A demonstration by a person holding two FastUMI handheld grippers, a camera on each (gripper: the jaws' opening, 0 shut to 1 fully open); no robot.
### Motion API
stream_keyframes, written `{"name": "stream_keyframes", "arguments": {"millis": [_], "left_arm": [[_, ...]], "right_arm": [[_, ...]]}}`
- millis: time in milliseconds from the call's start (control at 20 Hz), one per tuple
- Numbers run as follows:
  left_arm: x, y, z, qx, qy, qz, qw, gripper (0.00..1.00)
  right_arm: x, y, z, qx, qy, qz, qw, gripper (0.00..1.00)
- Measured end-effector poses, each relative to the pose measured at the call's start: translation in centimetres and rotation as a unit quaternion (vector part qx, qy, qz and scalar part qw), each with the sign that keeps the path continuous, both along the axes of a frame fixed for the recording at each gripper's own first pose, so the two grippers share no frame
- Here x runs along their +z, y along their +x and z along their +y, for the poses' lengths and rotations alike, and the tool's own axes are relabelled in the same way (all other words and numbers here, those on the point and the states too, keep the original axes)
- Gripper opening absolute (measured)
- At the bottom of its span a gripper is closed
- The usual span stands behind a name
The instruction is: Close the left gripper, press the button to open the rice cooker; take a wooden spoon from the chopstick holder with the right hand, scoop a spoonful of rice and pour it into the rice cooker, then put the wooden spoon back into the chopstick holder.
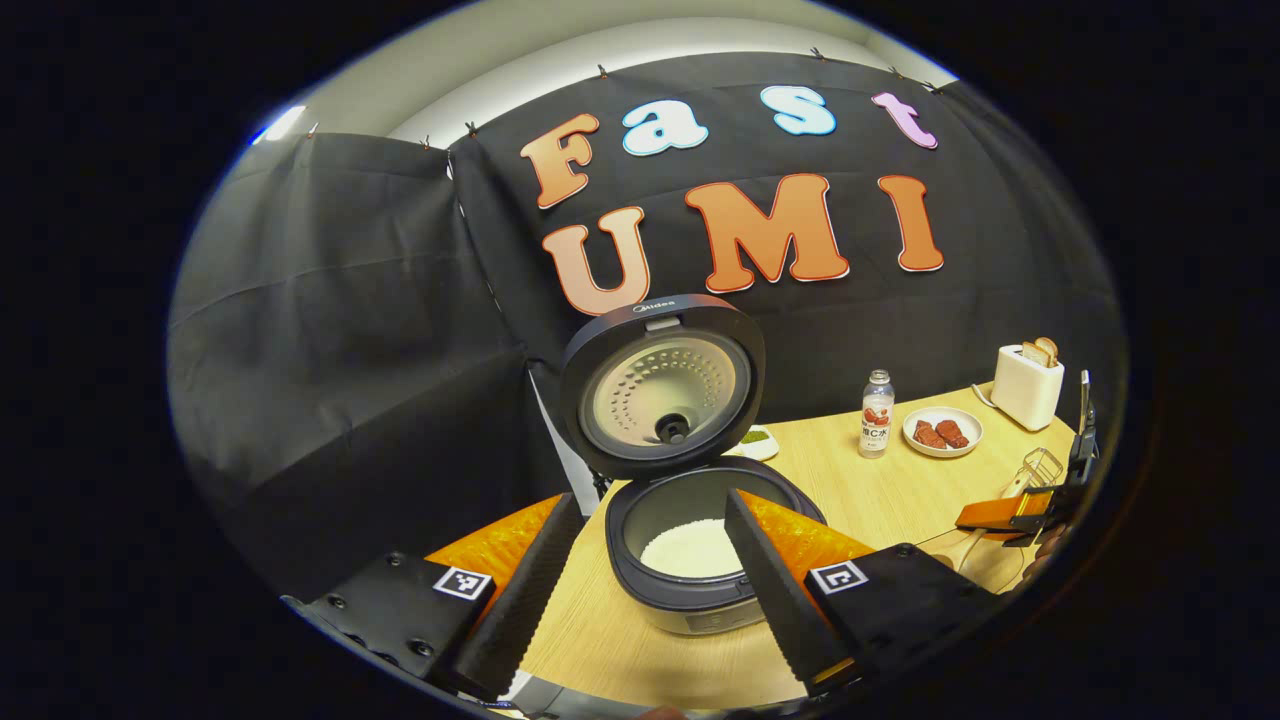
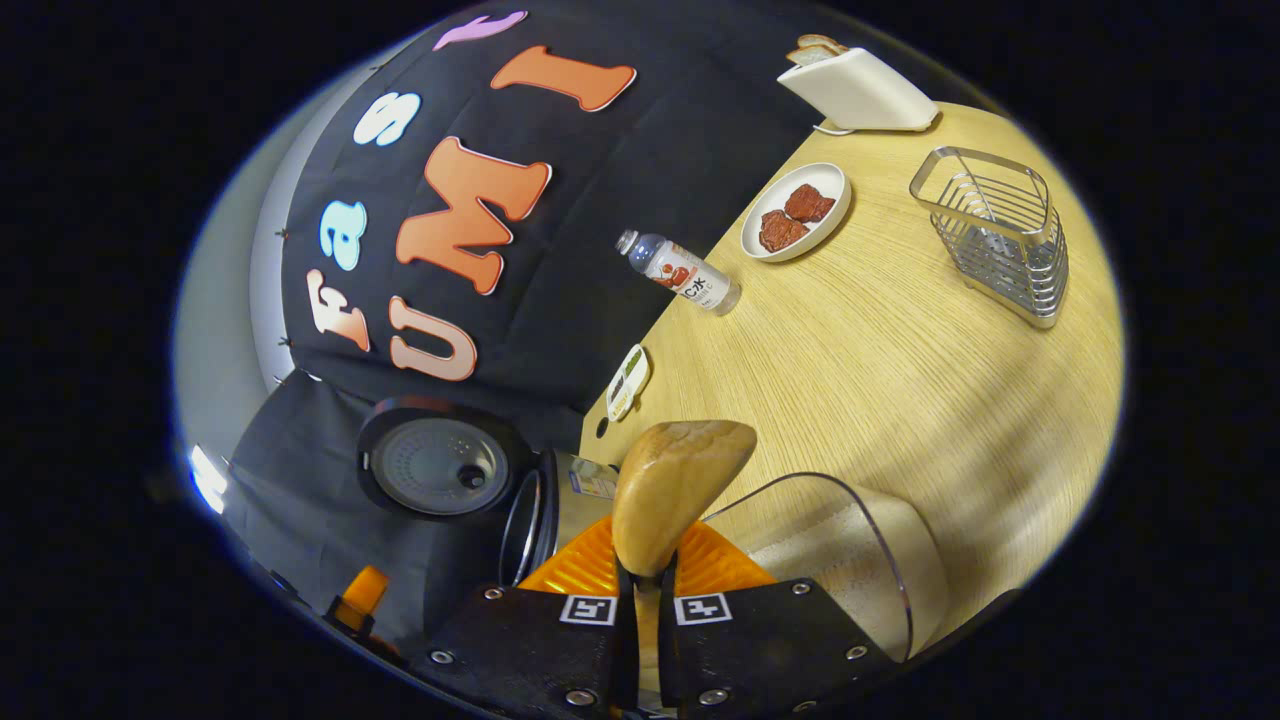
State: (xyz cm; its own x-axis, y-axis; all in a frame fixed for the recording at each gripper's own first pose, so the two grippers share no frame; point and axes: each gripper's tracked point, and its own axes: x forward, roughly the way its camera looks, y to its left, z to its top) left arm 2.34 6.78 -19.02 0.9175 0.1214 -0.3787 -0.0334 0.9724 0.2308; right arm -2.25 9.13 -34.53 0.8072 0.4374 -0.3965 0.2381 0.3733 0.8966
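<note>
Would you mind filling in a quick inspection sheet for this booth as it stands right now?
Surface: light wooden table.
Job's things: rice cooker with its lid raised and white rice in the pot; wooden spoon gripped by its handle; wire chopstick holder standing with nothing in it; clear container of rice beside the spoon.
Clutter: bottle, plate of red pieces, toaster with bread, small dish.
Grippers: left gripper open before the cooker; right gripper shut on the spoon.
Cables: a cord at the toaster's base.
Surroundings: black cloth wall.
</note>
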Motion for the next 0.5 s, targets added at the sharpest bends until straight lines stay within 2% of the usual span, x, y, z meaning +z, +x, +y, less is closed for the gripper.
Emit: {"name": "stream_keyframes", "arguments": {"millis": [100,150,200,250,300,400,450,500], "left_arm": [[0.0,0.0,-0.3,0.002,-0.003,-0.004,1.000,0.92],[0.2,-0.1,-0.4,0.003,-0.004,-0.007,1.000,1.00],[0.4,-0.2,-0.5,0.005,-0.005,-0.010,1.000,0.93],[0.4,0.2,-0.8,0.007,-0.006,-0.014,1.000,0.93],[0.8,0.1,-0.8,0.010,-0.006,-0.019,1.000,1.00],[1.4,-0.1,-0.5,0.018,-0.007,-0.031,0.999,1.00],[1.6,-0.1,-0.3,0.022,-0.009,-0.037,0.999,0.92],[2.0,-0.3,0.0,0.027,-0.011,-0.045,0.999,0.92]], "right_arm": [[1.0,-0.1,-1.1,-0.004,0.031,-0.001,1.000,0.07],[1.5,0.0,-1.6,-0.010,0.049,-0.002,0.999,0.07],[2.1,0.1,-2.0,-0.016,0.067,-0.002,0.998,0.07],[3.0,0.2,-2.5,-0.025,0.086,-0.003,0.996,0.07],[3.8,0.4,-2.8,-0.030,0.101,-0.006,0.994,0.07],[5.8,1.0,-3.0,-0.033,0.127,-0.013,0.991,0.07],[6.9,1.5,-2.9,-0.032,0.136,-0.021,0.990,0.07],[8.0,2.0,-2.8,-0.028,0.147,-0.027,0.988,0.07]]}}
